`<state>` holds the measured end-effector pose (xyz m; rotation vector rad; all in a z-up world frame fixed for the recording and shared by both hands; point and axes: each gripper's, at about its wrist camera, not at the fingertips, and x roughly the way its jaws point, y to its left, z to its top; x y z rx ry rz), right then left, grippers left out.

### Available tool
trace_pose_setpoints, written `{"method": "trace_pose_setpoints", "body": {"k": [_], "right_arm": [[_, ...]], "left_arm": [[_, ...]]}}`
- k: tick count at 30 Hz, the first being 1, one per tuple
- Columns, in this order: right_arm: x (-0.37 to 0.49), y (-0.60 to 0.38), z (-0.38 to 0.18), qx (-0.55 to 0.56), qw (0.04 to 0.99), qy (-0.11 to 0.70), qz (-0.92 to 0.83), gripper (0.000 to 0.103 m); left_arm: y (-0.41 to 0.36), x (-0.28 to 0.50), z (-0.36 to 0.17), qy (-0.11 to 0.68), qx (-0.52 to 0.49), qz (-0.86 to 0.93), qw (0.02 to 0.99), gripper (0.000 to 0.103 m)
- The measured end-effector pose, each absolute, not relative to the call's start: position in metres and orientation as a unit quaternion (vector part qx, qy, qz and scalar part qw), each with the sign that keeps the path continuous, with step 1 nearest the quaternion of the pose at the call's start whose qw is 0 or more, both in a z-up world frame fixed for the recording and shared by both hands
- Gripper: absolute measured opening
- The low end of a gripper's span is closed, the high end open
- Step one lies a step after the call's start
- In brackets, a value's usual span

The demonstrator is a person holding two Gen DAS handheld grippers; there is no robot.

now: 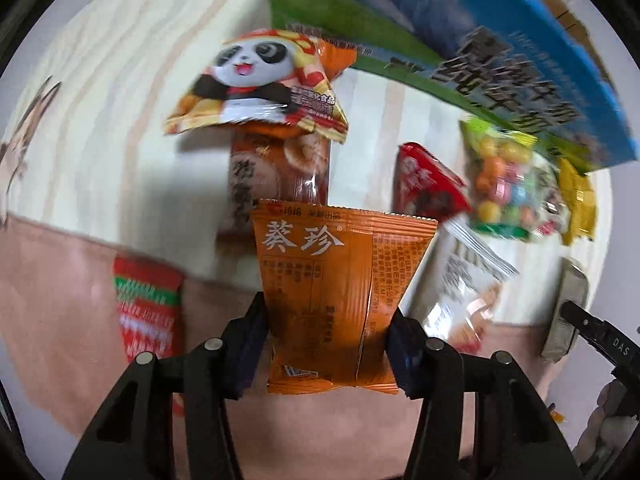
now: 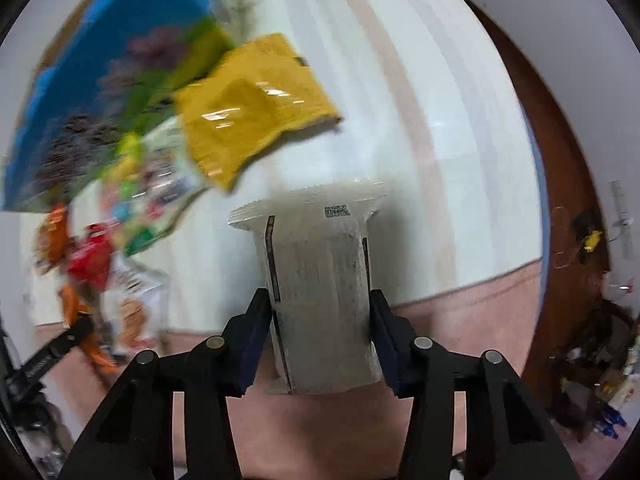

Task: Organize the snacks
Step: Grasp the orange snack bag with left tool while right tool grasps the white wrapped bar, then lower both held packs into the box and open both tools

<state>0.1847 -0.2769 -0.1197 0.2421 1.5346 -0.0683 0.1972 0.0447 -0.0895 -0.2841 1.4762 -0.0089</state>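
Note:
My left gripper is shut on an orange snack packet and holds it above the cloth. Beyond it lie a panda packet, a brown packet, a red packet, a candy bag, a white packet and a red-green packet. My right gripper is shut on a white snack packet, which also shows grey at the right in the left wrist view. A yellow packet lies beyond it.
A blue and green carton stands at the back; it is blurred in the right wrist view. The striped cream cloth has a pink border. A dark wooden edge and floor clutter lie at the right.

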Motion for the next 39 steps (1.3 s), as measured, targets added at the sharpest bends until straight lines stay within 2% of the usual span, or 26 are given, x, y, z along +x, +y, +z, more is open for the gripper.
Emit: {"method": "trace_pose_setpoints", "body": {"k": [7,11,16,21,26,33,39], "right_arm": [[0.177,-0.242,-0.043,0.143,0.736,0.66,0.056,0.049],[0.202,-0.209,0.018,0.149,0.762,0.622,0.108,0.049],[0.259,-0.161,0.066,0.123,0.794,0.58,0.137,0.049],[0.317,-0.122,0.073,0.094,0.81,0.565,0.13,0.049],[0.37,-0.095,0.042,0.086,0.801,0.582,0.109,0.049],[0.39,-0.085,-0.021,0.074,0.77,0.627,0.092,0.049],[0.397,-0.079,-0.051,0.072,0.753,0.647,0.098,0.049]], "left_arm": [[0.041,0.181,0.017,0.608,-0.147,-0.051,0.778,0.051],[0.039,0.209,0.087,0.563,-0.153,-0.09,0.807,0.051],[0.035,0.267,0.127,0.538,-0.128,-0.093,0.828,0.051],[0.042,0.33,0.12,0.569,-0.129,-0.086,0.807,0.051],[0.058,0.393,0.07,0.637,-0.157,-0.067,0.752,0.051],[0.054,0.414,0.019,0.681,-0.143,-0.054,0.716,0.051],[0.054,0.416,-0.001,0.694,-0.128,-0.046,0.707,0.052]]}}
